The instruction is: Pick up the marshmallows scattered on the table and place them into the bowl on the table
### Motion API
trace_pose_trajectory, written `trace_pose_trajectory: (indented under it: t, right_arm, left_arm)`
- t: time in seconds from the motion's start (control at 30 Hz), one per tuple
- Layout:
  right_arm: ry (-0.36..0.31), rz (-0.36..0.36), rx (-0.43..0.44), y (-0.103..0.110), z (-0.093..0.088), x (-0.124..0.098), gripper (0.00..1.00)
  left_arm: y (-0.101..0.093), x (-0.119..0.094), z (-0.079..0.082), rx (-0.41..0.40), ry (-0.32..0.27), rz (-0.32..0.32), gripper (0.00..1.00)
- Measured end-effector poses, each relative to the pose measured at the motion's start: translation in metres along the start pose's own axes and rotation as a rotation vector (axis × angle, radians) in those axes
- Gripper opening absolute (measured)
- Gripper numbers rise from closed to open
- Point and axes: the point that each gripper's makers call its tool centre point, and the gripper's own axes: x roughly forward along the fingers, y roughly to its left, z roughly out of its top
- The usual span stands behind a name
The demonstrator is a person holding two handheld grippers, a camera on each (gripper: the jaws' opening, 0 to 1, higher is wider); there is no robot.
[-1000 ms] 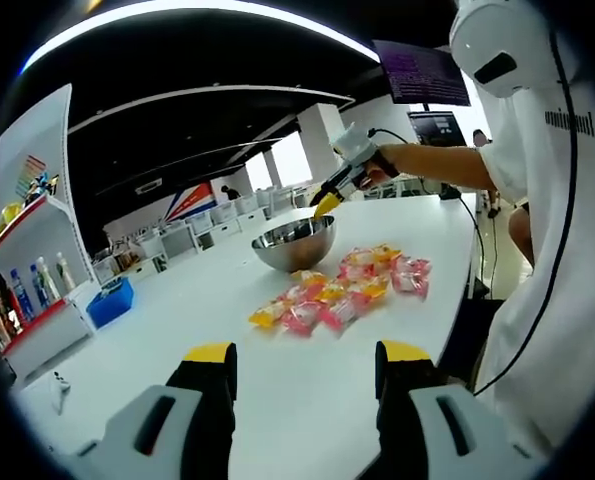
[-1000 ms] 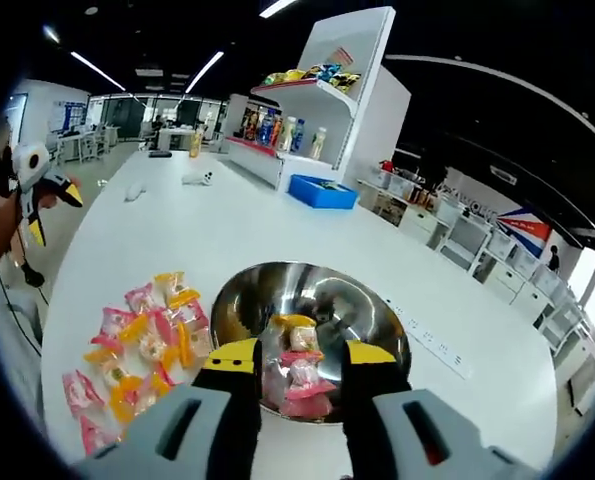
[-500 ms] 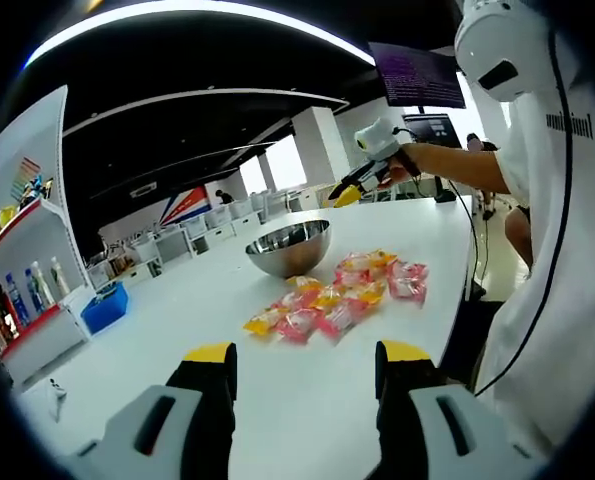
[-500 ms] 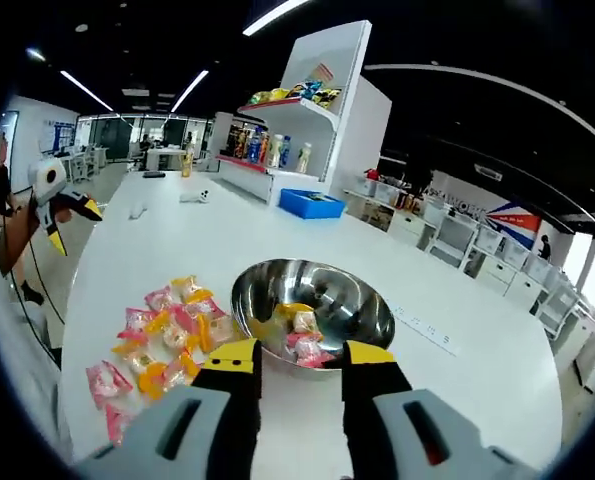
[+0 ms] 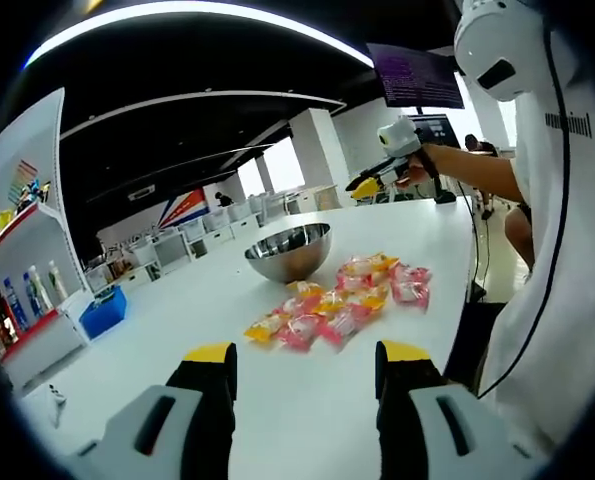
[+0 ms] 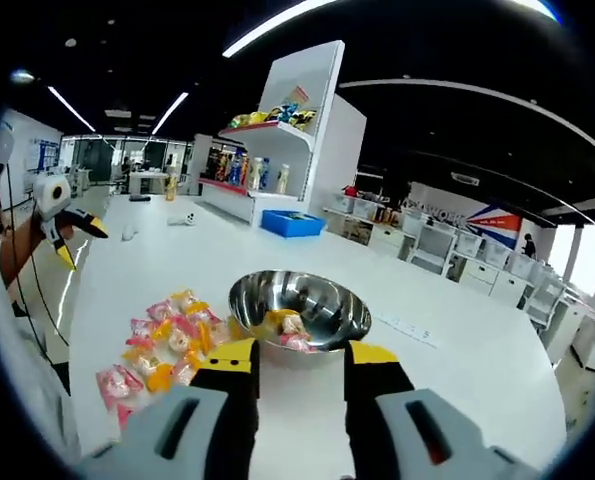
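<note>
On the white surface [image 5: 307, 400] the left claw [image 5: 305, 360] hangs open and empty, its yellow-tipped jaws at 6 o'clock in the left gripper view. The wrapped marshmallows [image 5: 339, 298] lie heaped just right of centre, with the steel bowl [image 5: 288, 250] beyond at 12. The right claw [image 6: 297, 360], jaws parted and holding nothing, faces the bowl [image 6: 297, 308], which already holds a few; the pile [image 6: 162, 338] sits at 9, likely its next target.

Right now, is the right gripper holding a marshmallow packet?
No. In the right gripper view the right gripper is open with nothing between its jaws, raised above the bowl.
</note>
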Motion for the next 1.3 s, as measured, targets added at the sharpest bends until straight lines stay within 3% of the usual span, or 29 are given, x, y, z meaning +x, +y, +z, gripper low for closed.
trace_pose_trajectory:
  t: [0.13, 0.27, 0.47, 0.73, 1.3]
  right_arm:
    - [-0.041, -0.034, 0.014, -0.003, 0.001, -0.019, 0.34]
    - [-0.048, -0.077, 0.005, -0.007, -0.011, -0.036, 0.35]
    - [-0.051, -0.106, 0.047, -0.005, -0.024, -0.055, 0.36]
    - [-0.090, -0.198, 0.121, -0.013, -0.033, -0.086, 0.36]
    - [-0.091, -0.286, 0.193, -0.025, -0.059, -0.124, 0.38]
  left_arm:
    - [0.000, 0.000, -0.001, -0.005, -0.001, 0.001, 0.56]
    - [0.000, 0.000, -0.003, -0.010, 0.003, 0.000, 0.56]
    - [-0.001, 0.000, -0.004, -0.011, 0.004, -0.004, 0.56]
    - [0.000, -0.002, -0.004, -0.014, 0.007, -0.002, 0.56]
    - [-0.003, 0.002, 0.002, 0.003, 0.007, -0.014, 0.56]
